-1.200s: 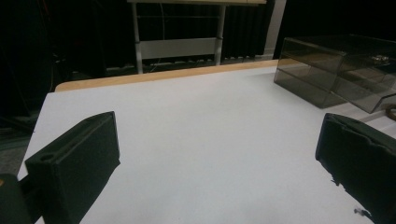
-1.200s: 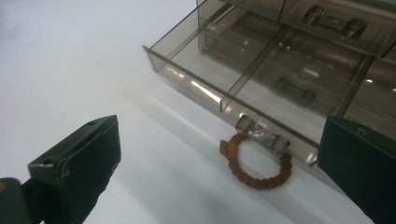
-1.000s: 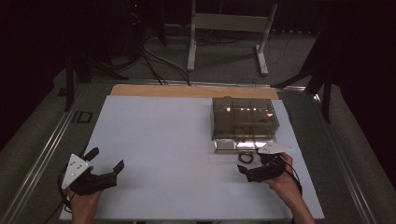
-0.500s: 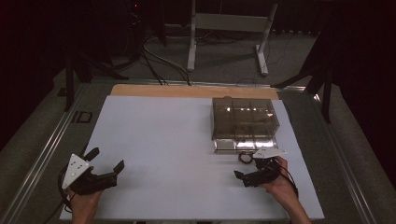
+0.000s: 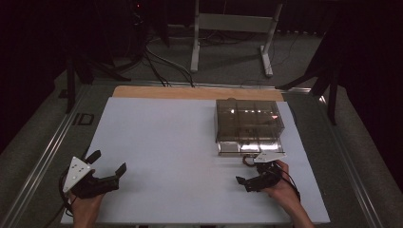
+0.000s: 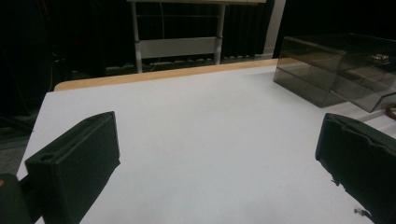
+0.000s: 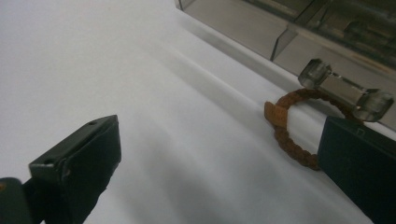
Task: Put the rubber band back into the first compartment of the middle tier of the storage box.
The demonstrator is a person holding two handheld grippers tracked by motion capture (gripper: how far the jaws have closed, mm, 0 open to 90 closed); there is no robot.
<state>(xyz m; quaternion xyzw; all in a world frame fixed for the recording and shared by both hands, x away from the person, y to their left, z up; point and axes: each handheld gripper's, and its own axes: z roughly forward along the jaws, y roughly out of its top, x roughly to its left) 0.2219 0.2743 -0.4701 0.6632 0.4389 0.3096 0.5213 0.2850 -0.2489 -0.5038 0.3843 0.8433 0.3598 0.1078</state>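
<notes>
A smoky clear drawer box (image 5: pixel 249 124) stands at the right of the white table (image 5: pixel 171 142); its bottom drawer (image 5: pixel 247 148) sticks out a little toward me. A brown braided bracelet (image 5: pixel 247 160) lies on the table just in front of that drawer. In the right gripper view the bracelet (image 7: pixel 286 135) rests below the drawer's clear handle (image 7: pixel 345 91), beside my right jaw. My right gripper (image 5: pixel 247 180) (image 7: pixel 215 163) is open and holds nothing, a short way in front of the bracelet. My left gripper (image 5: pixel 109 161) (image 6: pixel 210 163) rests open near the front left corner.
A wooden strip (image 5: pixel 195 92) runs along the table's far edge. Beyond it stand a metal frame (image 5: pixel 233 28) and cables on the dark floor. From the left gripper view the drawer box (image 6: pixel 336 70) is off to the far right.
My right gripper has drawn back from the drawer, toward the front edge and slightly left. The left gripper has stayed put.
</notes>
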